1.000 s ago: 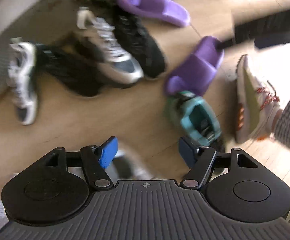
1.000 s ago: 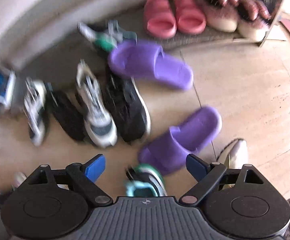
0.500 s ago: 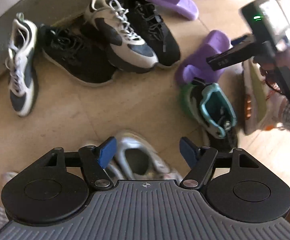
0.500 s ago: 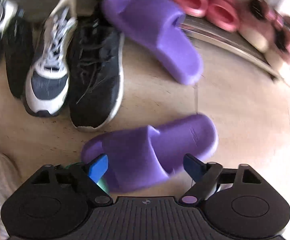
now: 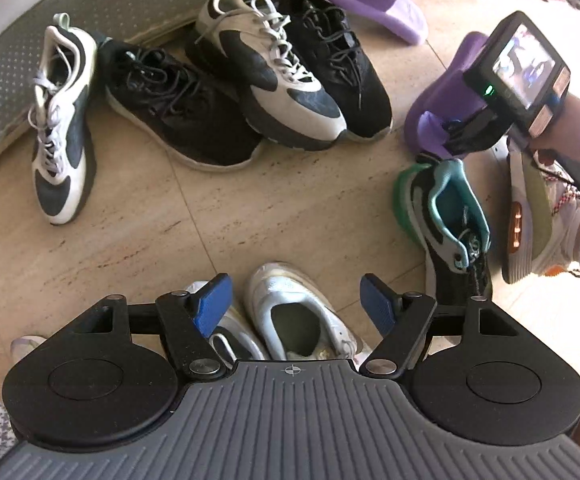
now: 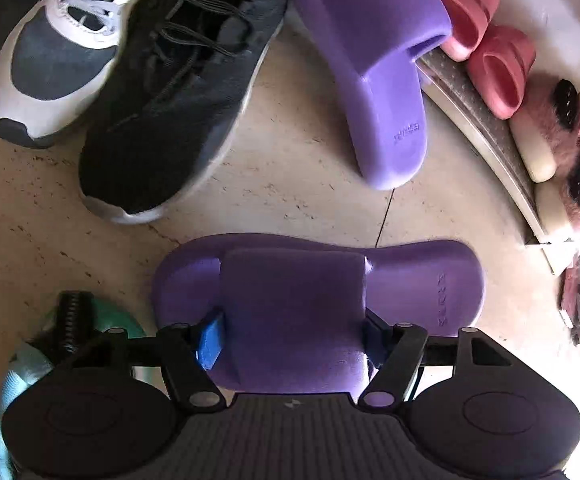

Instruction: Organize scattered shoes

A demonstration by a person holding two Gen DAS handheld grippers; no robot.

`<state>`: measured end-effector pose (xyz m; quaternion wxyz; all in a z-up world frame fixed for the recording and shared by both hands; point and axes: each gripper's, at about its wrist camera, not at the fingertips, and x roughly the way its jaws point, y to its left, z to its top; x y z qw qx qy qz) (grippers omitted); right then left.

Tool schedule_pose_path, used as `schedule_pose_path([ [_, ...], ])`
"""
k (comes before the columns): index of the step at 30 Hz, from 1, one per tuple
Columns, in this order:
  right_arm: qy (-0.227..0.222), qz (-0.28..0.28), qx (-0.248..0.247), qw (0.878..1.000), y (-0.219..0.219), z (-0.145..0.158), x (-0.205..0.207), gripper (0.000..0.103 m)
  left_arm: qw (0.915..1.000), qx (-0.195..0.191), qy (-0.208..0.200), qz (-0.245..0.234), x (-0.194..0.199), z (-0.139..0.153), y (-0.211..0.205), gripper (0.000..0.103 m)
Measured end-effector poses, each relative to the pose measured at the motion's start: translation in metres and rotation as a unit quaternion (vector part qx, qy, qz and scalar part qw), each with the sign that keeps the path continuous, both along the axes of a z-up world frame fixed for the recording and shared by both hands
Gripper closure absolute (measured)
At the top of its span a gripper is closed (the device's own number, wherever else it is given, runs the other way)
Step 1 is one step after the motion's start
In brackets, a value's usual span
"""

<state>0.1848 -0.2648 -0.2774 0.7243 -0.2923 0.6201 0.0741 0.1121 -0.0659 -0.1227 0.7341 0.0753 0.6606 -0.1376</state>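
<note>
Shoes are lying scattered on the floor (image 5: 249,208). We are straddling the near purple slipper (image 6: 318,292) with our right gripper (image 6: 292,342), pads touching its strap sides. Our left gripper (image 5: 296,306) is hovering open over a white sneaker (image 5: 298,316).

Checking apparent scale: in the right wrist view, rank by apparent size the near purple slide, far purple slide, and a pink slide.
1. Near purple slide, largest, though inflated by closeness to the camera.
2. Far purple slide.
3. Pink slide, smallest, partly hidden.
</note>
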Motion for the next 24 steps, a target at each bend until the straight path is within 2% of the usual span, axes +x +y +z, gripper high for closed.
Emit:
schedule_pose_path([
  [2, 0.0, -0.023, 0.01, 1.0, -0.007, 0.006, 0.002, 0.022, 1.0, 0.007, -0.004, -0.001, 0.0, 0.0, 0.0, 0.026],
  [5, -0.037, -0.045, -0.009, 0.998, -0.007, 0.029, 0.0, 0.018, 0.9997, 0.014, -0.016, 0.006, 0.001, 0.005, 0.003, 0.026],
  [7, -0.017, -0.075, 0.033, 0.997, -0.005, 0.054, -0.004, 0.023, 0.9997, 0.012, -0.022, 0.008, 0.0, 0.009, 0.004, 0.026],
  [9, 0.019, -0.093, 0.077, 0.992, -0.004, 0.06, -0.009, 0.035, 0.9996, 0.009, -0.026, 0.01, 0.0, 0.013, 0.006, 0.026],
  [10, 0.052, -0.105, 0.111, 0.987, -0.004, 0.062, -0.013, 0.049, 0.9995, 0.008, -0.029, 0.011, -0.001, 0.015, 0.006, 0.025],
  [11, 0.082, -0.118, 0.139, 0.98, -0.003, 0.064, -0.02, 0.058, 0.9994, 0.006, -0.031, 0.011, -0.001, 0.017, 0.007, 0.025],
  [12, 0.098, -0.131, 0.151, 0.975, -0.001, 0.063, -0.03, 0.06, 0.9994, 0.005, -0.034, 0.012, -0.001, 0.019, 0.007, 0.025],
  [14, 0.102, -0.148, 0.15, 0.972, 0.0, 0.059, -0.045, 0.061, 0.9992, 0.002, -0.038, 0.014, -0.002, 0.023, 0.008, 0.025],
  [18, 0.077, -0.151, 0.165, 0.972, 0.012, 0.069, -0.052, 0.06, 0.9988, 0.0, -0.046, 0.016, -0.001, 0.025, 0.008, 0.023],
  [22, 0.079, -0.145, 0.171, 0.971, 0.028, 0.079, -0.046, 0.052, 0.9986, -0.009, -0.051, 0.013, 0.004, 0.018, 0.008, 0.023],
  [24, 0.075, -0.152, 0.169, 0.971, 0.033, 0.086, -0.041, 0.049, 0.9979, -0.02, -0.05, 0.037, 0.015, 0.015, 0.012, 0.023],
])
